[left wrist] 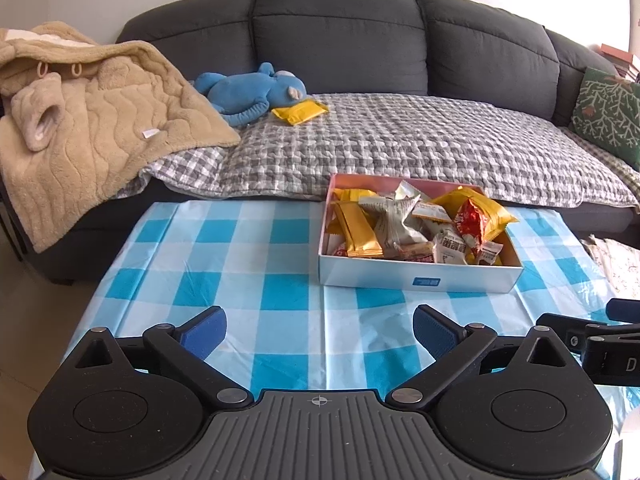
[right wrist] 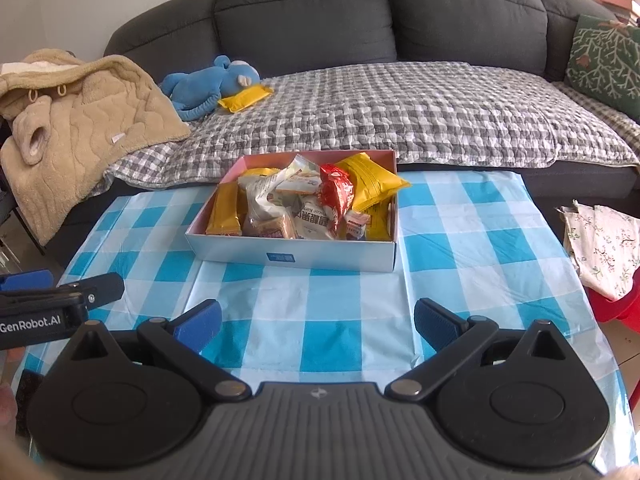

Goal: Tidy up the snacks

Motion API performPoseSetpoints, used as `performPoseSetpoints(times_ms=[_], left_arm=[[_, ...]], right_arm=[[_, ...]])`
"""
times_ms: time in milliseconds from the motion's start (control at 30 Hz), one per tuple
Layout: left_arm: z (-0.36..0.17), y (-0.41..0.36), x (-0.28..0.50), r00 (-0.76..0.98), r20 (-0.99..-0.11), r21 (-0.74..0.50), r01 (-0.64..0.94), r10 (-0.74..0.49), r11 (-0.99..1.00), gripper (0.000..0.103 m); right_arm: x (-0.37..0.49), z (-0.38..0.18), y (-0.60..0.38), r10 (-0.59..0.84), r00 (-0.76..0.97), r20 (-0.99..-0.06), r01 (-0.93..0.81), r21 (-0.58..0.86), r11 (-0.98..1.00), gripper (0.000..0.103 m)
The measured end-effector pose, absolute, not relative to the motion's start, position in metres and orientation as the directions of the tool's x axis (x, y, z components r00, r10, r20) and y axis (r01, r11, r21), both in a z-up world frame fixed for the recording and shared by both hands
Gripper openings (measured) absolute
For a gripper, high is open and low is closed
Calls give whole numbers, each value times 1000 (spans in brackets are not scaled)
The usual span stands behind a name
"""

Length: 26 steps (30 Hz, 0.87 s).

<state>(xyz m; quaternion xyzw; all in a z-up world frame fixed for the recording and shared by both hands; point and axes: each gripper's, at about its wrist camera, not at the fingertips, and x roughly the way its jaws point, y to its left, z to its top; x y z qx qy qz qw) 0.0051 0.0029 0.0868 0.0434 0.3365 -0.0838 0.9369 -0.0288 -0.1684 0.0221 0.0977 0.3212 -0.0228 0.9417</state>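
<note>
Jaws spread, empty; snack box [right wrist: 296, 250] long axis crosswise.

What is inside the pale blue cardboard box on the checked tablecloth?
The pale blue cardboard box holds a heap of wrapped snacks: long gold bars, a red packet, a yellow pouch, white wrappers. The lower layers and the box floor are covered.

You had bright, even daylight in both views, coming from about two o'clock, where the upper right corner blew out to white. Shadows under the box [left wrist: 416, 278] on the checked tablecloth [left wrist: 248, 264] stayed soft. Fisheye distortion bowed the sofa [right wrist: 304, 16] and darkened the corners. Focus was sharp centrally, softening toward the edges.
</note>
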Motion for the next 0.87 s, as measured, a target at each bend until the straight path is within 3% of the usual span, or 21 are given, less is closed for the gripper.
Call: performPoseSetpoints(times_ms=[867], left_arm=[[79,-7,11,720,-667,-14,244,-190,970,103]], right_arm=[[-31,26,-171,26,786,-617,121,195,973,103]])
